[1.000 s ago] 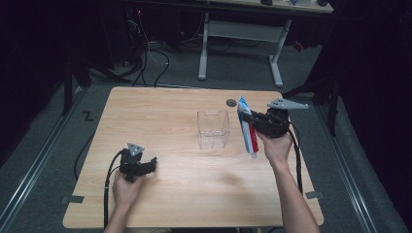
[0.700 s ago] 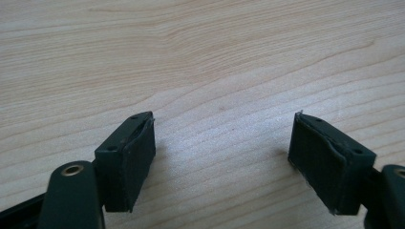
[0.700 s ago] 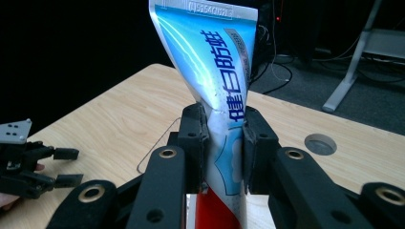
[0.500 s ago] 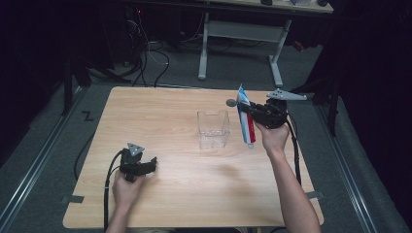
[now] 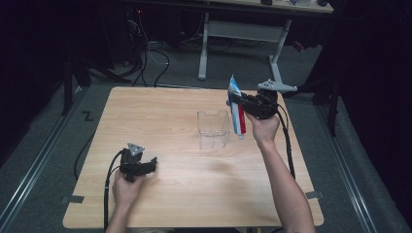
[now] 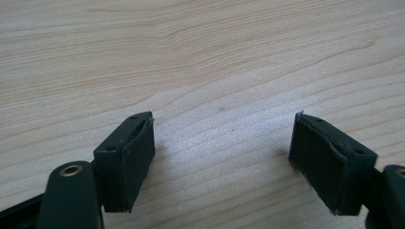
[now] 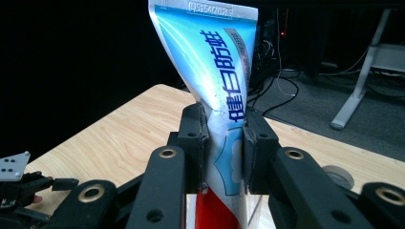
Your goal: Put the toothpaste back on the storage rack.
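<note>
R claw point(image 5: 236, 104) gripped toothpaste tube point(image 5: 236, 109) upright, just right of clear box point(image 5: 213, 128). L claw point(image 5: 151, 164) gaped empty, well apart.

The toothpaste tube point(image 5: 236, 108) is blue and white along its upper part and red toward its lower end, with dark blue lettering down one side. It stands nearly upright, crimped flat end on top, pinched at its middle between the jaws of the right gripper point(image 5: 239, 103), which dent it slightly. The clear plastic box point(image 5: 213, 128) sits open-topped on the table point(image 5: 194, 194), just beside and below the tube, well apart from the left gripper point(image 5: 150, 165).
</note>
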Action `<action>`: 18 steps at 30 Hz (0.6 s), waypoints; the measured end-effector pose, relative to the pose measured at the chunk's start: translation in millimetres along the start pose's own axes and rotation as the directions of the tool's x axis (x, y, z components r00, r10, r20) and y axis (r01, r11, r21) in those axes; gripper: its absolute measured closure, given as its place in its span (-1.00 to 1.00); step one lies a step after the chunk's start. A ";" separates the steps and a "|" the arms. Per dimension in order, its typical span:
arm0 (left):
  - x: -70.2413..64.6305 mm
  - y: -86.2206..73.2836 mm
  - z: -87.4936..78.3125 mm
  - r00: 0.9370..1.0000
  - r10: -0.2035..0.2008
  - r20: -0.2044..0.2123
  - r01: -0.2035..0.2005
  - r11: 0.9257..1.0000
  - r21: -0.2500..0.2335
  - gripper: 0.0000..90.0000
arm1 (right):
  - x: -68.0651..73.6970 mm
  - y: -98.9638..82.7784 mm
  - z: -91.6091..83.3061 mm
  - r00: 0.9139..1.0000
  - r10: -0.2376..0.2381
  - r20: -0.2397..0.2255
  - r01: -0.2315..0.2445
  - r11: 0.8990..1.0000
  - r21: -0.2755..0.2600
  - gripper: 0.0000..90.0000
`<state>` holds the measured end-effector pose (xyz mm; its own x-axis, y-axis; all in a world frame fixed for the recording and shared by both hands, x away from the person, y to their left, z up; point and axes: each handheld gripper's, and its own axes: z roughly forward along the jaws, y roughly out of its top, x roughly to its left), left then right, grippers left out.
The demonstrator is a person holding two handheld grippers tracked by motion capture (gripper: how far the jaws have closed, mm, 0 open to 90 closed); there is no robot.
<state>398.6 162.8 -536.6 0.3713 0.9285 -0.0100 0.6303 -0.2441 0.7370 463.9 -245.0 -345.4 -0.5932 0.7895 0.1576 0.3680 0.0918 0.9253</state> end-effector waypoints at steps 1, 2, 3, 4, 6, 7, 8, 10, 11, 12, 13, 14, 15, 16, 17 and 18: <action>0.0 0.0 0.0 1.000 0.001 0.000 -0.001 1.000 0.000 -0.47 | 0.0 0.0 0.0 1.000 0.000 0.000 0.000 1.000 0.000 0.64; 0.0 0.0 0.0 1.000 0.000 0.000 0.000 1.000 0.000 -0.47 | 0.9 1.1 1.5 1.000 -0.003 0.000 0.003 1.000 0.001 0.64; 0.0 0.0 0.0 1.000 0.000 0.000 0.000 1.000 0.000 -0.47 | 2.8 3.3 4.9 1.000 -0.009 -0.001 0.009 1.000 0.004 0.64; 0.0 0.0 0.0 1.000 0.000 0.000 0.000 1.000 0.000 -0.47 | 3.7 4.4 6.5 1.000 -0.013 -0.004 0.013 1.000 0.005 0.64; 0.0 0.0 -0.1 1.000 0.001 0.000 -0.001 1.000 0.001 -0.47 | 6.1 7.4 11.2 1.000 -0.018 -0.012 0.018 1.000 0.000 0.64; 0.0 0.0 0.0 1.000 0.001 0.000 -0.001 1.000 0.000 -0.47 | 7.0 8.7 13.2 1.000 -0.019 -0.015 0.019 1.000 -0.001 0.64; 0.0 0.0 0.0 1.000 0.001 0.000 -0.001 1.000 0.000 -0.47 | 8.5 10.3 16.0 1.000 -0.018 -0.018 0.018 1.000 -0.001 0.64; 0.0 0.0 0.0 1.000 0.001 0.000 -0.001 1.000 0.000 -0.47 | 11.8 14.4 22.5 0.999 -0.032 -0.021 0.031 1.000 -0.003 0.64; 0.0 -0.1 0.1 1.000 0.000 0.000 0.000 1.000 -0.001 -0.47 | 13.3 16.1 25.9 0.999 -0.034 -0.024 0.033 0.999 -0.009 0.64; 0.0 -0.1 0.1 1.000 0.000 0.000 0.000 1.000 -0.001 -0.47 | 14.1 17.6 28.7 0.999 -0.033 -0.028 0.033 0.999 -0.009 0.64; 0.0 -0.1 0.1 1.000 0.000 0.000 0.000 1.000 -0.001 -0.47 | 15.1 18.5 30.5 0.999 -0.029 -0.029 0.029 1.000 -0.009 0.64; 0.0 -0.1 0.1 1.000 0.000 0.000 0.000 1.000 -0.001 -0.47 | 15.7 19.1 32.7 0.999 -0.031 -0.030 0.030 0.999 -0.015 0.64; -0.1 -0.1 0.1 1.000 0.000 0.000 0.000 1.000 -0.001 -0.47 | 16.9 20.3 36.2 0.999 -0.035 -0.028 0.035 0.999 -0.016 0.63; 0.0 -0.1 0.0 1.000 0.001 0.000 -0.001 1.000 0.000 -0.47 | 17.9 21.0 39.2 0.999 -0.038 -0.029 0.037 0.999 -0.018 0.63; 0.0 -0.1 0.1 1.000 0.000 0.000 0.000 1.000 -0.001 -0.47 | 18.8 21.5 41.3 0.999 -0.039 -0.028 0.039 0.999 -0.016 0.63; 0.0 -0.1 0.1 1.000 0.000 0.000 0.000 1.000 -0.001 -0.47 | 19.8 22.0 44.3 0.999 -0.042 -0.028 0.042 0.999 -0.015 0.63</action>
<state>398.6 162.8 -536.7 0.3712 0.9285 -0.0101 0.6297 -0.2437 0.7377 491.9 -200.5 -337.3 -0.6281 0.7675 0.1282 0.3326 0.1159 0.9359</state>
